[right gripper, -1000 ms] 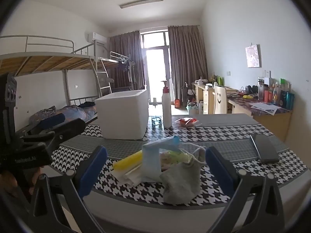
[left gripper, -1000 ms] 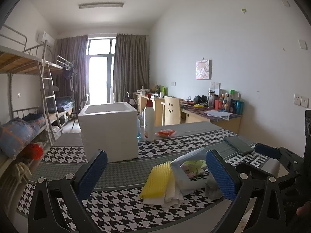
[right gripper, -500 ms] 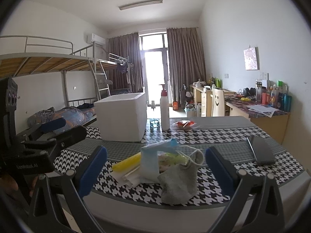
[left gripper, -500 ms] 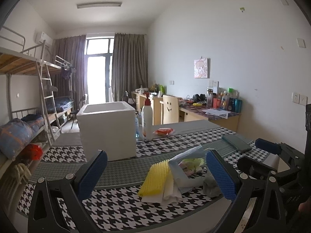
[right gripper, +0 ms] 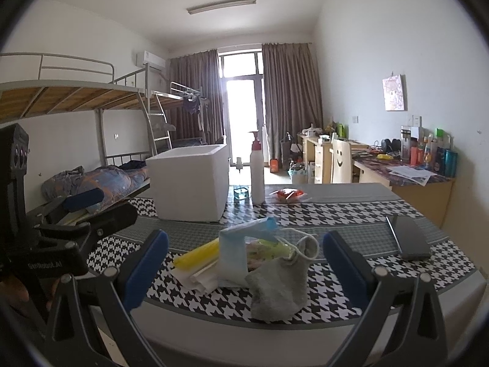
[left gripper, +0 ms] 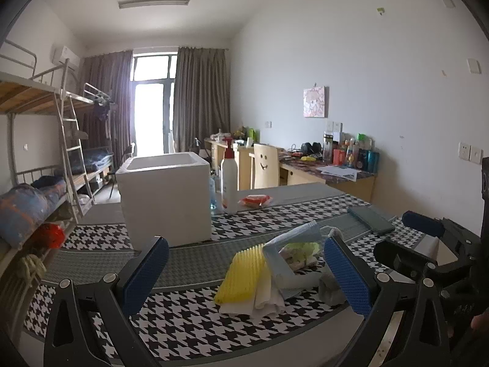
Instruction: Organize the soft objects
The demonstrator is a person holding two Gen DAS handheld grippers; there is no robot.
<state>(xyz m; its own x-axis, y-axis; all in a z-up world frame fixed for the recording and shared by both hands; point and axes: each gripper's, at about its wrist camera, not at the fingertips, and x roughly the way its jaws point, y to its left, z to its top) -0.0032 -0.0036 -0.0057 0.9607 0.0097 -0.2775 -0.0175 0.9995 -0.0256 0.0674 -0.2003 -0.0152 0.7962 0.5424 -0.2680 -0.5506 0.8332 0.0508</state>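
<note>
Black-and-white houndstooth cloth [left gripper: 183,321] is covering the table, and a small pile of soft things is lying on it near the front edge. In the pile a yellow sponge [left gripper: 243,276] is resting on folded white cloths [left gripper: 262,299]; a pale blue mask [right gripper: 233,252] is leaning against them, and a grey sock [right gripper: 279,287] is lying at the front, closest to the right camera. Something green and pink is sitting behind the mask, but it is too crumpled to tell what it is.

The left gripper [left gripper: 246,278] is hovering above the table in front of the pile, with its blue pads [left gripper: 145,275] spread wide and holding nothing. The right gripper [right gripper: 244,270] is also hanging in front of the pile, its fingers [right gripper: 342,267] wide apart and not touching anything. In each view the other gripper is showing at the side, well apart from the pile.

A white foam box [left gripper: 166,198] is standing open further back on the left. Just beside it a pump bottle [left gripper: 229,180] is standing upright, and a red packet [left gripper: 255,200] is lying near the bottle. A dark phone [right gripper: 409,240] is lying flat on the right side of the table.
</note>
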